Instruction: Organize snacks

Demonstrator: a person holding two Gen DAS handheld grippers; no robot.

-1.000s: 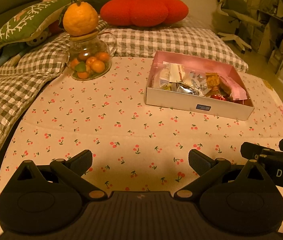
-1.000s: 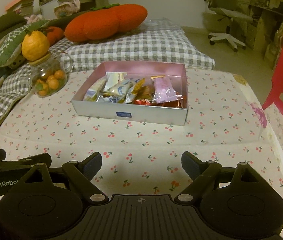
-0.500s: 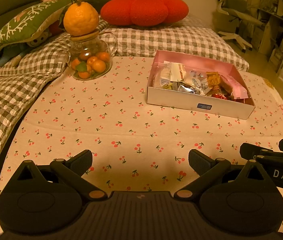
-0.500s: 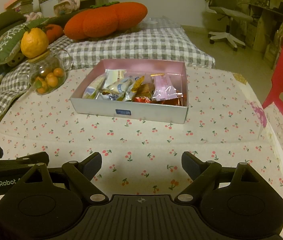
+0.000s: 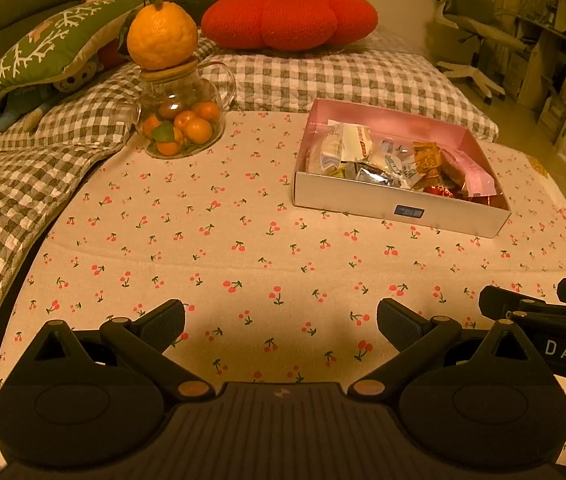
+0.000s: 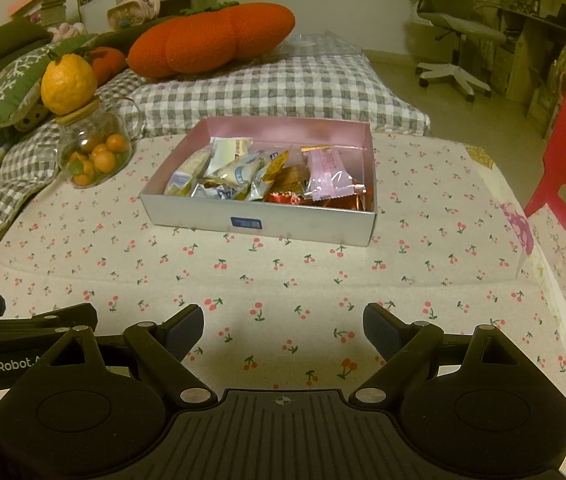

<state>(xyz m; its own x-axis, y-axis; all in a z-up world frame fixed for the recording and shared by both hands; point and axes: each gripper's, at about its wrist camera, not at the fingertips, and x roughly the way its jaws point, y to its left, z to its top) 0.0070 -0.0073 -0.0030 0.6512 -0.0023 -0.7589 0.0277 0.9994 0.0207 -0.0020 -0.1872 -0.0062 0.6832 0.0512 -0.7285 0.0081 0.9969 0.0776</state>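
left gripper point(image 5: 281, 318): fingers spread wide, nothing held
right gripper point(image 6: 283, 326): same, wide and empty
snack box point(image 6: 259, 222): mid-table on cherry tablecloth point(image 6: 283, 280), wrappers point(image 6: 243, 172) piled loose
risk: slick foil likely slips from a pinch; light box may slide
risk: glass jar point(image 5: 179, 128) with citrus on lid, tips if bumped

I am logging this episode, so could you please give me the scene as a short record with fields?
surface: table under a cherry-print cloth
snack box: open shallow box, pink inside, lying flat on the cloth
box contents: wrapped snacks piled loosely, including a pink packet
jar: glass jar of small oranges, left of the box, apart from it
on jar lid: one large orange fruit
left tongs: open, empty, above the cloth
right tongs: open, empty, short of the box
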